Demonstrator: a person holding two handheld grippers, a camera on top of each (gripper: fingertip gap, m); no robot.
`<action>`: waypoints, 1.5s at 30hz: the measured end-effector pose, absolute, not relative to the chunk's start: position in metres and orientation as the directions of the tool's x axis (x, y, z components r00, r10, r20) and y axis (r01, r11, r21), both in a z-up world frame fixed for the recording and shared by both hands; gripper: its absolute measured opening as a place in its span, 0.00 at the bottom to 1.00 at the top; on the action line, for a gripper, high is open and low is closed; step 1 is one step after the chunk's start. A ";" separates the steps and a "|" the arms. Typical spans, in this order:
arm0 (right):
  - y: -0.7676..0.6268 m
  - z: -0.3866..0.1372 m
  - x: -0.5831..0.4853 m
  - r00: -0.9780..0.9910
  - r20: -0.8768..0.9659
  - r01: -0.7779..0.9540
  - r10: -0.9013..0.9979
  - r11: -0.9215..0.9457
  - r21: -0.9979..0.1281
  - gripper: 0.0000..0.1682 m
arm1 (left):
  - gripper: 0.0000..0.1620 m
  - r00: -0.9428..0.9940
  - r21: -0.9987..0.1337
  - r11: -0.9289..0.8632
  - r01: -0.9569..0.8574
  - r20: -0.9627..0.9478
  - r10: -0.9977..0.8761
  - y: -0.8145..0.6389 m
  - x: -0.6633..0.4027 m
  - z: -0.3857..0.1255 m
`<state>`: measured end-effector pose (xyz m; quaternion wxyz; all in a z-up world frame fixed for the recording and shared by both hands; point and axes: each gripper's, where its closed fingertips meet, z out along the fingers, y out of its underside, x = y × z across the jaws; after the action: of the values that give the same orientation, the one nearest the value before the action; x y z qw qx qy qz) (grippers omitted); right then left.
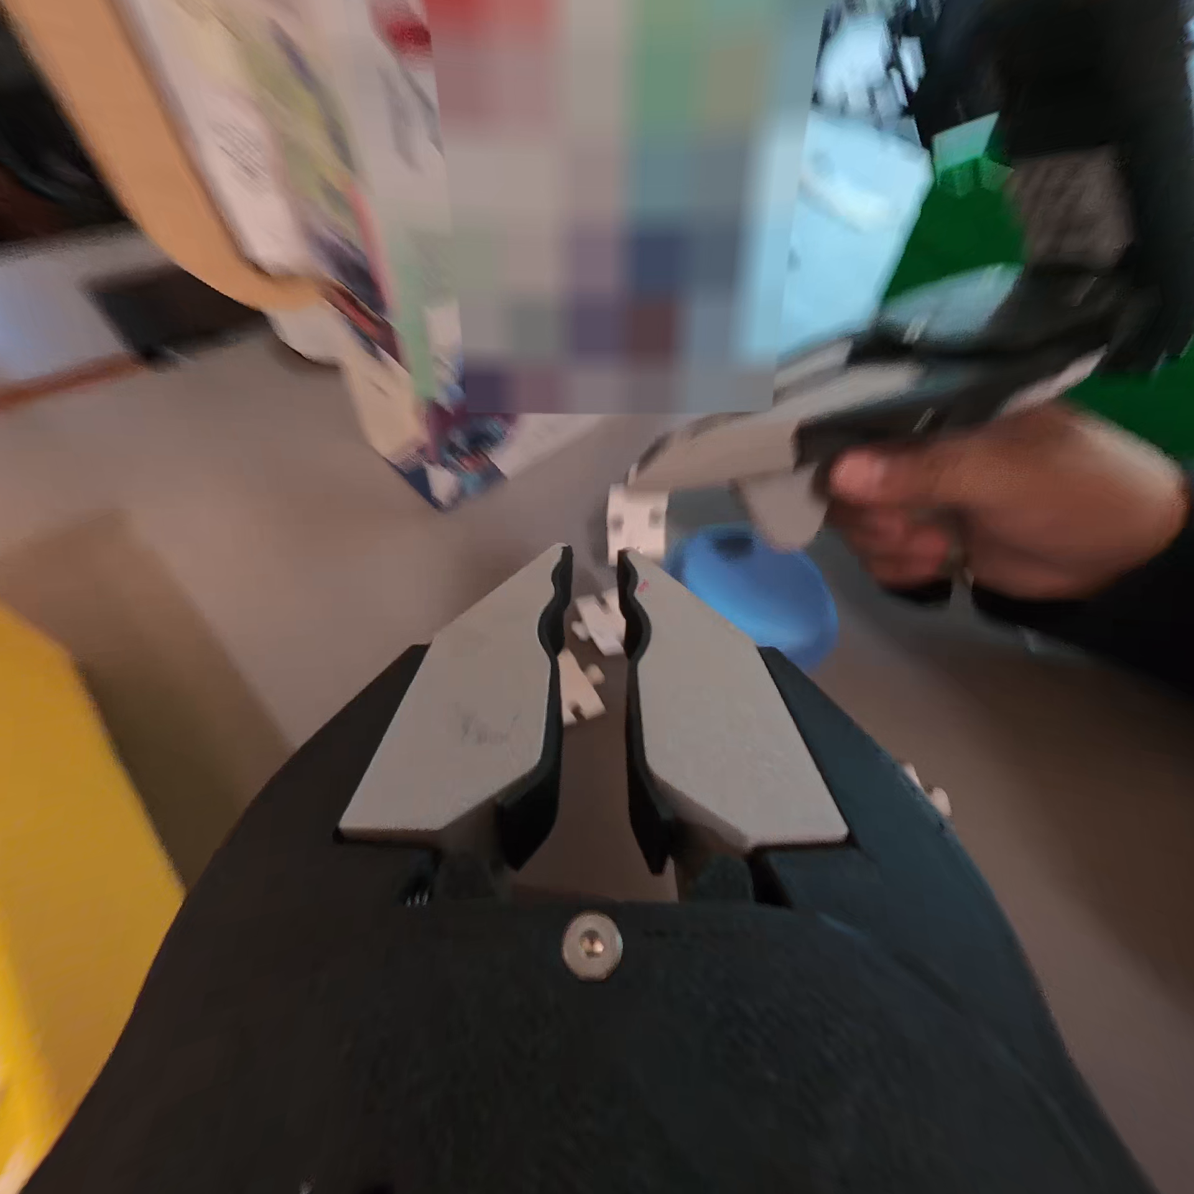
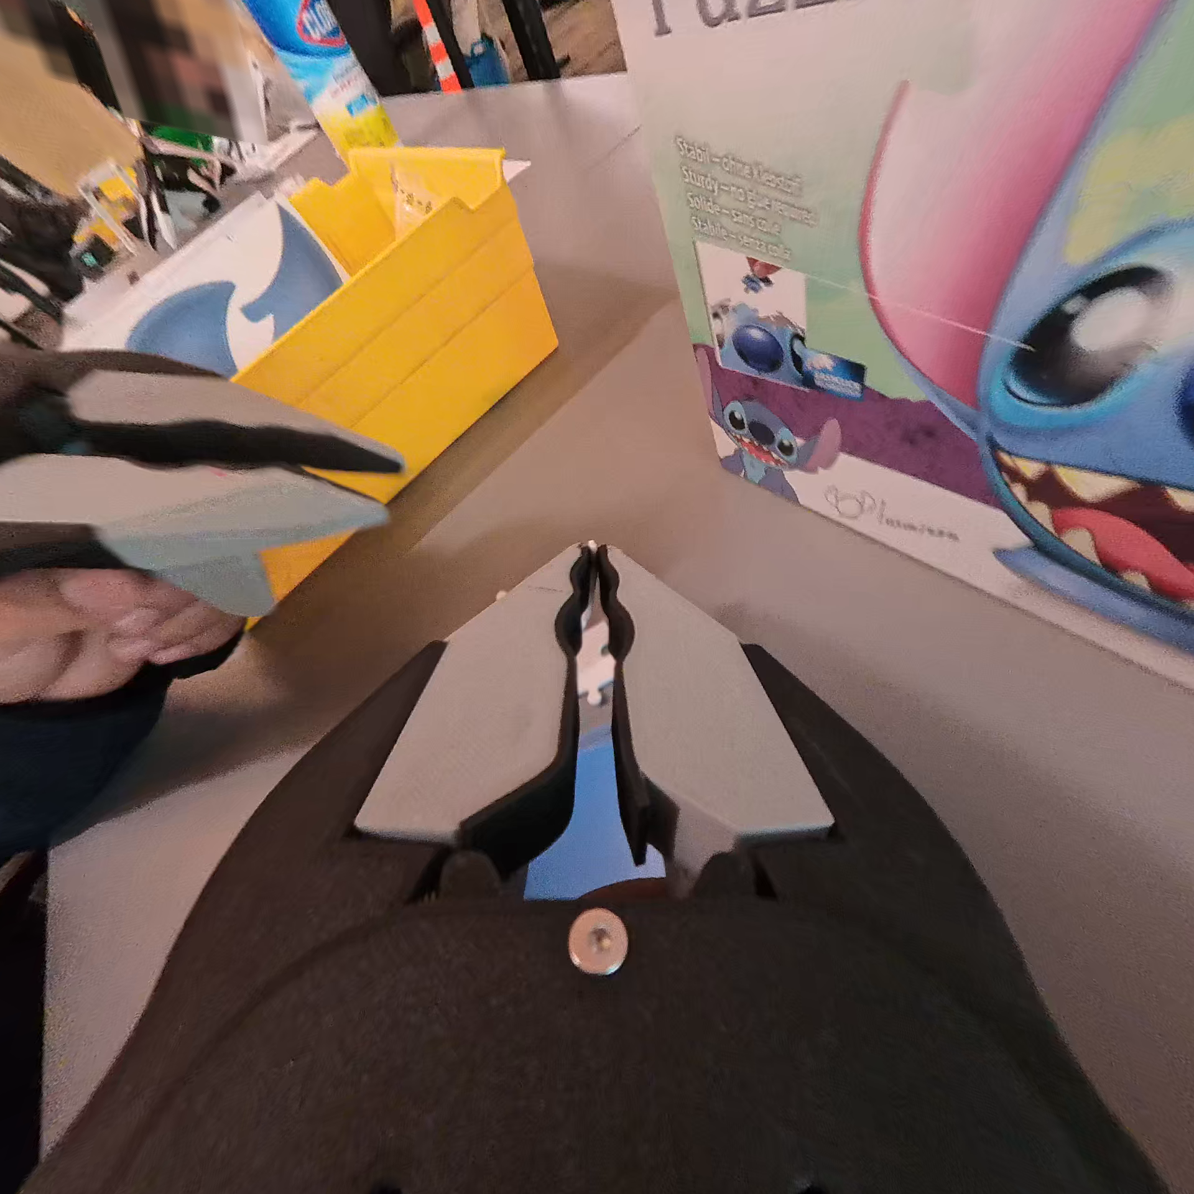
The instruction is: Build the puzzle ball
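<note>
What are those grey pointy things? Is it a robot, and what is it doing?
No robot here: a person holds a pair of tongs in each hand, and each pair carries a camera looking along its fingers. The left camera shows the left tongs slightly open and empty. Past them, white puzzle pieces lie on the grey table next to a blue bowl-shaped part. The person's hand grips the other pair there. The right camera shows the right tongs pinching a white puzzle piece. Behind stand a yellow bin and the colourful puzzle box.
</note>
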<state>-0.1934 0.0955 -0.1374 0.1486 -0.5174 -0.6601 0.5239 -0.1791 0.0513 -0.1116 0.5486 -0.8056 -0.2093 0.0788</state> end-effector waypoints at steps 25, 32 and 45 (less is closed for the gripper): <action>0.044 -0.131 -0.209 -0.510 -0.109 0.490 0.853 0.185 -0.852 0.15 | 0.13 0.888 -0.912 0.276 0.305 0.377 0.264 0.000 -0.152 0.018; 0.053 -0.142 -0.172 -0.547 -0.008 0.397 0.837 0.251 -0.883 0.10 | 0.27 0.933 -0.994 0.041 0.102 0.110 0.344 -0.090 -0.153 0.071; 0.059 -0.151 -0.168 -0.545 -0.029 0.395 0.838 0.226 -0.890 0.11 | 0.32 0.968 -0.478 -0.855 0.201 -0.035 0.247 -0.168 -0.214 -0.165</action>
<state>-0.1678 0.0590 -0.1513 0.2378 -0.4132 -0.7461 0.4648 -0.2137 -0.1683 -0.1649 0.2425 -0.9620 -0.1163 0.0476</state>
